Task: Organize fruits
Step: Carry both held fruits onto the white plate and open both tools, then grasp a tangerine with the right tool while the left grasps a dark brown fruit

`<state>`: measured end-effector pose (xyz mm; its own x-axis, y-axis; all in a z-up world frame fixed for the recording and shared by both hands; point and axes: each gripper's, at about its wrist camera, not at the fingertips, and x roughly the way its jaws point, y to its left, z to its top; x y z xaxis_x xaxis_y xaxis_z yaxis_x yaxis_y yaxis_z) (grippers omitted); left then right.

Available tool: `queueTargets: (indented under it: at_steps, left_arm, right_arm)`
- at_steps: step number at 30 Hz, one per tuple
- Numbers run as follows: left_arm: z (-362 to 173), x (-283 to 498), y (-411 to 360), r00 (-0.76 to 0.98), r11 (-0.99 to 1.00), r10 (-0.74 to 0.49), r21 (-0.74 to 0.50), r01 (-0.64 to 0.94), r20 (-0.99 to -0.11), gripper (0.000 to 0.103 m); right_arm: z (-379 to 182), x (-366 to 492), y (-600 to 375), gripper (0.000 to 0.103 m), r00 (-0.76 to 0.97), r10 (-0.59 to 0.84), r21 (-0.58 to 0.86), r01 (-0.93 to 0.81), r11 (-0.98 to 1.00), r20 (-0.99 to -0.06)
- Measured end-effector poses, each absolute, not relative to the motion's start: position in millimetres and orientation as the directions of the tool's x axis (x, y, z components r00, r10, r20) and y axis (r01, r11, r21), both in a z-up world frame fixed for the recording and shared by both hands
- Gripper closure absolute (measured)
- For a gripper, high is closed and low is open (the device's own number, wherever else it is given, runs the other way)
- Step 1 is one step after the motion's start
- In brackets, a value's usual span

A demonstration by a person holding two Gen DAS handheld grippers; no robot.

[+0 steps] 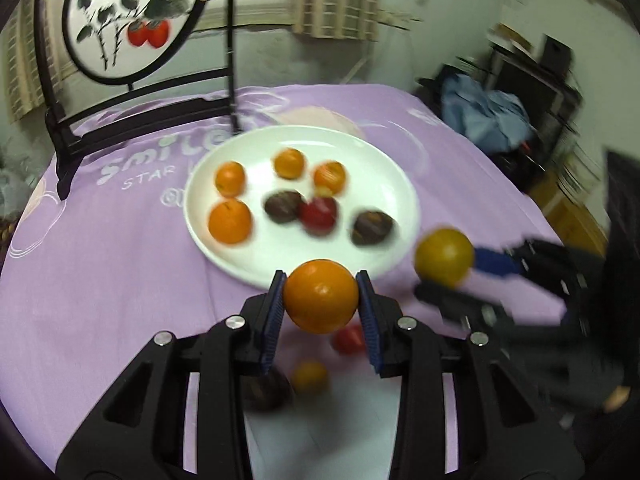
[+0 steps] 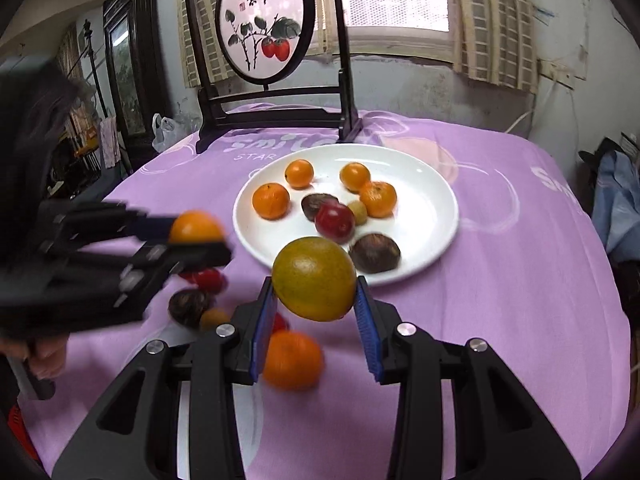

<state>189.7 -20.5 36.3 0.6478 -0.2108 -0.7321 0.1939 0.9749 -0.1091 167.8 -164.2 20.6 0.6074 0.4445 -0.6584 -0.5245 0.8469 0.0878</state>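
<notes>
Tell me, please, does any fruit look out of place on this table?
Yes. Several fruits lie on the purple cloth rather than on the white plate: an orange, a dark brown fruit, a red fruit and a small yellow one. Nothing looks spilled or damaged.

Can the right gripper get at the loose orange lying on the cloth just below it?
Probably not yet. The right gripper is shut on a greenish-yellow fruit, so its jaws are full. The loose orange lies uncovered on the purple cloth, close beneath.

Orange point(image 1: 321, 296) and greenish orange point(image 2: 315, 279) held aloft.
</notes>
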Motion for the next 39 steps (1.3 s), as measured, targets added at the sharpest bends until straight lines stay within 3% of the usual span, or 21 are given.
queueTargets:
  at_steps: [9,10,11,13,27,39]
  left_arm:
    - [3,257,-10,0.608,0.992,-0.124,-0.098,0.077,-0.784,0.067]
    - [0,260,-8,0.608,0.992,-0.125,-0.105,0.069,-0.784,0.059]
    - [0,260,-7,0.614,0.992,-0.121,-0.106,0.061,-0.780,0.040]
    - [6,256,-6,0.655,0.995,-0.096,-0.093,0.040,-0.750,0.027]
    - [20,182,-8,0.694,0.993,-0.117,-0.090,0.076,-0.710,0.019]
    - [0,123,12,0.674,0.996,-0.070,-0.085,0.012,-0.736,0.016]
  right_arm:
    - [-8,218,-133,0.064,0.578,0.369,0.035,-0.506,0.862,-0.728]
    - [-10,220,-132,0.061,0.575,0.361,0.032,-0.501,0.865,-0.734]
    - [-11,220,-132,0.059,0.579,0.355,0.030,-0.495,0.868,-0.734]
    - [-9,217,-136,0.053,0.596,0.360,0.036,-0.484,0.874,-0.718]
    - [5,158,-168,0.052,0.590,0.417,0.104,-0.490,0.866,-0.691]
    - [-21,131,-161,0.052,0.527,0.366,0.055,-0.515,0.856,-0.767]
